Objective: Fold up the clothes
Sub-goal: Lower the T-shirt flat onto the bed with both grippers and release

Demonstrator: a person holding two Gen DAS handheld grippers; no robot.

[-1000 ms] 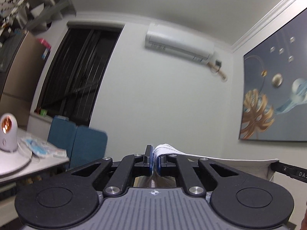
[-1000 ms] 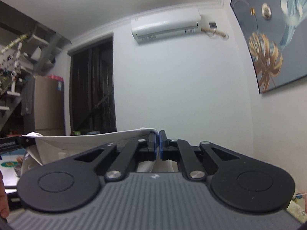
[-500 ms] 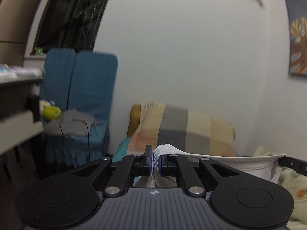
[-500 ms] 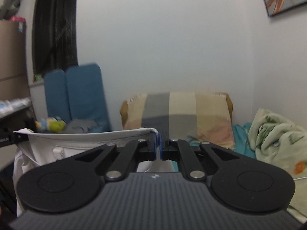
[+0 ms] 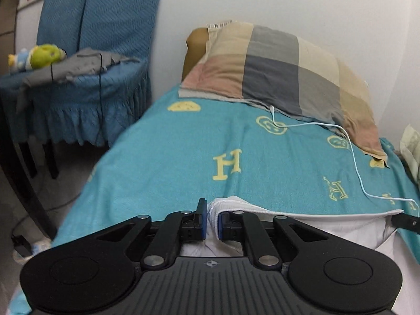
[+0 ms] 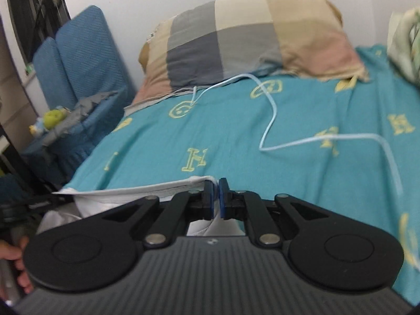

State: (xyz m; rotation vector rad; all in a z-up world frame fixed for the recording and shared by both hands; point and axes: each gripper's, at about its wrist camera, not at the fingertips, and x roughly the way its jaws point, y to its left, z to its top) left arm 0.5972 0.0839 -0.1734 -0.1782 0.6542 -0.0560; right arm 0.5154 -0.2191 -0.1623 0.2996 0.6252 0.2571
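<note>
Nearest in, the left gripper (image 5: 212,219) had its blue-padded fingers pinched tight on the thick ribbed hem of the white cloth garment (image 5: 328,225), only the fold of fabric between them. The right gripper (image 6: 215,201) was just as firm, its pads nearly together with the opposite end of that hem clamped between them. Between the two claws the hem ran taut, the rest of the garment hanging below it at the near edge of the bed. At the lower left of the right wrist view, a bare hand (image 6: 18,262) gripped the other tool's handle.

Beyond the hem lay the turquoise bedsheet with yellow letters and smiley faces (image 5: 183,152), and across it a thin white cable (image 6: 270,120) wandered from the pillow toward the right. Farther back, a patchwork pillow in grey, beige and pink squares (image 5: 283,65) leaned against the white wall. Far left stood a blue fabric-covered chair (image 5: 86,89) with a grey cloth (image 5: 78,65) draped on its seat and a green-and-yellow plush toy (image 5: 42,55) resting there. At the far right, a pale green bundle of bedding (image 6: 407,44) sat on the bed.
</note>
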